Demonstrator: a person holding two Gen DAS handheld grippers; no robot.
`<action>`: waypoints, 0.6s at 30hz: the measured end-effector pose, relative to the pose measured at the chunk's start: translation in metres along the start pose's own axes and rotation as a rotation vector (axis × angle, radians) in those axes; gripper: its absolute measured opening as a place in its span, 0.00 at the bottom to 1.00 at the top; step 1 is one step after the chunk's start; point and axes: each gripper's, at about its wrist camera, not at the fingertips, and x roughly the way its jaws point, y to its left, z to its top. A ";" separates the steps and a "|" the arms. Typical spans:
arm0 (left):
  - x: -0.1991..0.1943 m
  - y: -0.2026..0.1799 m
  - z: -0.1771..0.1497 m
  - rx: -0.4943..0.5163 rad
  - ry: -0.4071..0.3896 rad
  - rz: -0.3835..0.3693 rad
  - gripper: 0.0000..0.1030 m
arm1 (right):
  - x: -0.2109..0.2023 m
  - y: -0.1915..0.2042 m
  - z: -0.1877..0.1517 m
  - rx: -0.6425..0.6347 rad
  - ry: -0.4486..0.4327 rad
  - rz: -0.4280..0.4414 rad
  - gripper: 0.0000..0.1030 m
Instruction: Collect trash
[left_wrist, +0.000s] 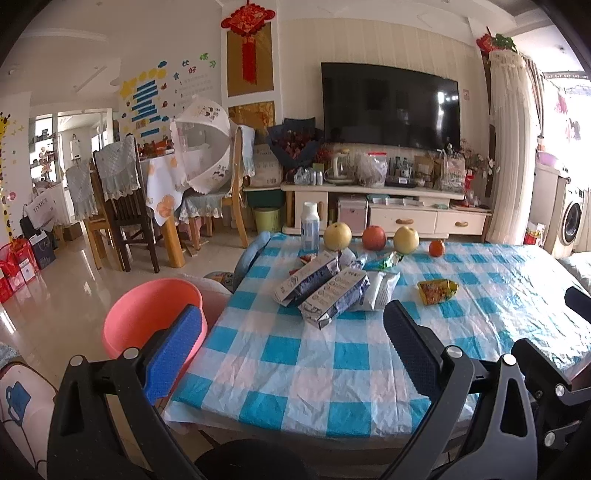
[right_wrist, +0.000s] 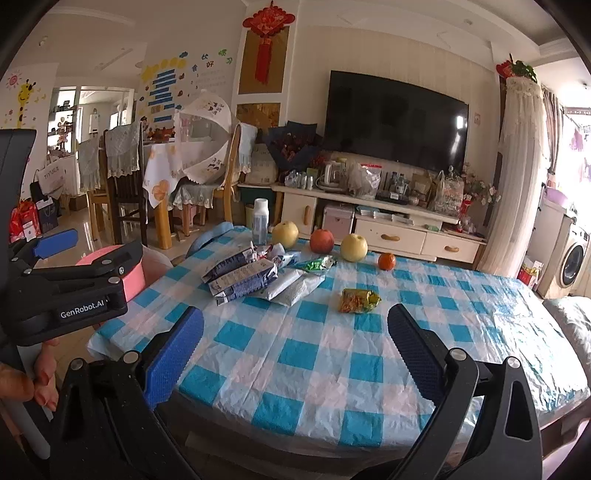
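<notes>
I have the table (left_wrist: 332, 369) filling both wrist views, draped in a blue-and-white checked cloth, with the trash heaped toward its far left part. Just off its left edge sits a pink basin (left_wrist: 147, 310), low beside the table. In the heap, two flattened blue-and-white cartons (left_wrist: 321, 288) lie side by side, the nearer one overlapping a pale snack bag (left_wrist: 380, 291) to their right; a crumpled green wrapper (left_wrist: 386, 260) lies behind them, and a yellow-orange wrapper (left_wrist: 437, 291) sits apart on the right of the pile. Along the far edge I see a white bottle (left_wrist: 309, 227) standing upright, then a row of two yellow pears (left_wrist: 337, 236), a red apple (left_wrist: 373, 237) between them, and a small orange (left_wrist: 437, 248) at the right end. My left tongs (left_wrist: 291, 350) are spread wide and empty, hovering over the near left corner, well short of the trash. My right tongs (right_wrist: 295, 350) are equally wide and hold nothing, over the near edge, with the yellow-orange wrapper ahead between the fingers
</notes>
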 end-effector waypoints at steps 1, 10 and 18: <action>0.003 -0.001 -0.002 0.002 0.008 0.000 0.96 | 0.001 0.000 0.000 -0.001 0.004 -0.001 0.96; 0.028 -0.013 -0.017 0.030 0.069 -0.005 0.96 | 0.038 -0.010 -0.025 0.039 0.021 0.006 0.96; 0.052 -0.021 -0.033 0.042 0.118 -0.008 0.96 | 0.073 -0.022 -0.043 0.073 0.103 0.011 0.96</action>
